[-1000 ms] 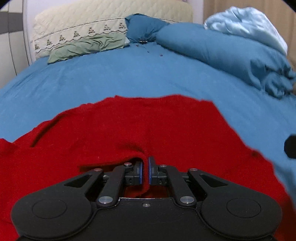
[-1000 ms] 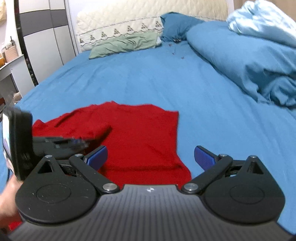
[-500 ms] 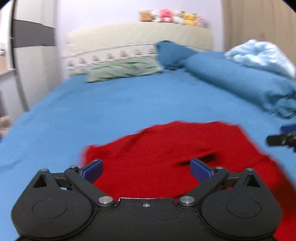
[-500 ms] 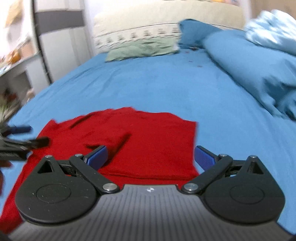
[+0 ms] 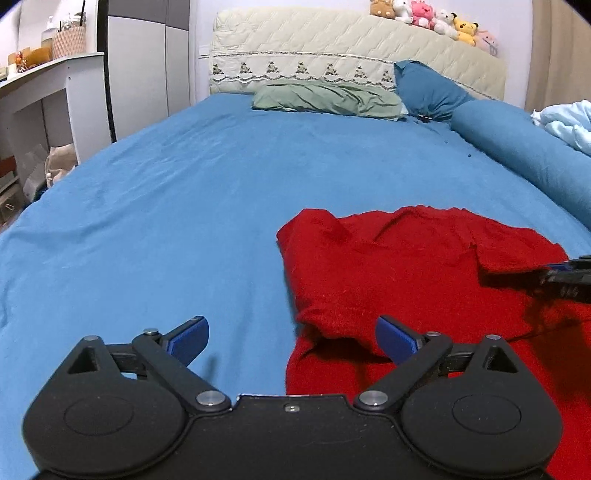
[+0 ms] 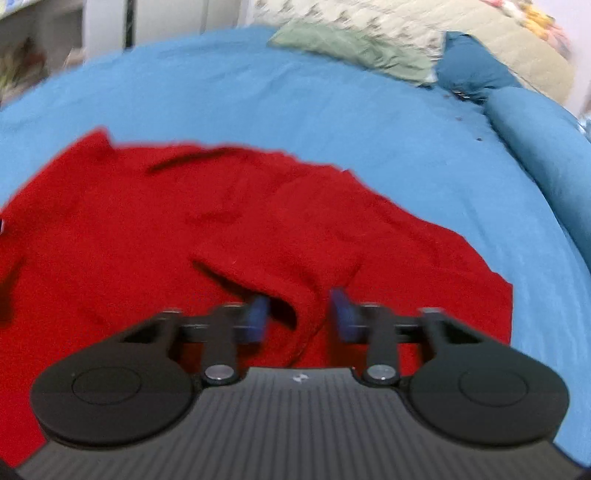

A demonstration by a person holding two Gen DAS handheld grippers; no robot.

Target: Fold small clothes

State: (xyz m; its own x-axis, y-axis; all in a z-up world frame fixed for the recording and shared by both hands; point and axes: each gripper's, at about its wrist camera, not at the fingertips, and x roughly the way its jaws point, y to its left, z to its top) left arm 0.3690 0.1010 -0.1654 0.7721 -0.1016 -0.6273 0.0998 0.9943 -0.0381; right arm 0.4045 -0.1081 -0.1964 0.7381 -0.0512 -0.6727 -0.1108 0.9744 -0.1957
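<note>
A red knitted garment (image 5: 417, 273) lies partly folded on the blue bed sheet (image 5: 177, 206). My left gripper (image 5: 291, 338) is open and empty, held above the garment's left edge, with a raised fold just ahead of its right finger. My right gripper (image 6: 300, 314) is low over the garment (image 6: 221, 229) with its jaws partly closed around a raised fold edge of the red cloth; the view is blurred. The right gripper's tip also shows at the right edge of the left wrist view (image 5: 565, 275).
A green pillow (image 5: 325, 98), a blue pillow (image 5: 424, 88) and a rolled blue duvet (image 5: 524, 155) lie at the bed's head and right side. A white desk (image 5: 44, 96) stands left of the bed. Plush toys (image 5: 424, 16) sit on the headboard.
My left gripper let go of the red cloth, opened and drew back to the left. My right gripper moved down onto the garment and its jaws narrowed around a fold.
</note>
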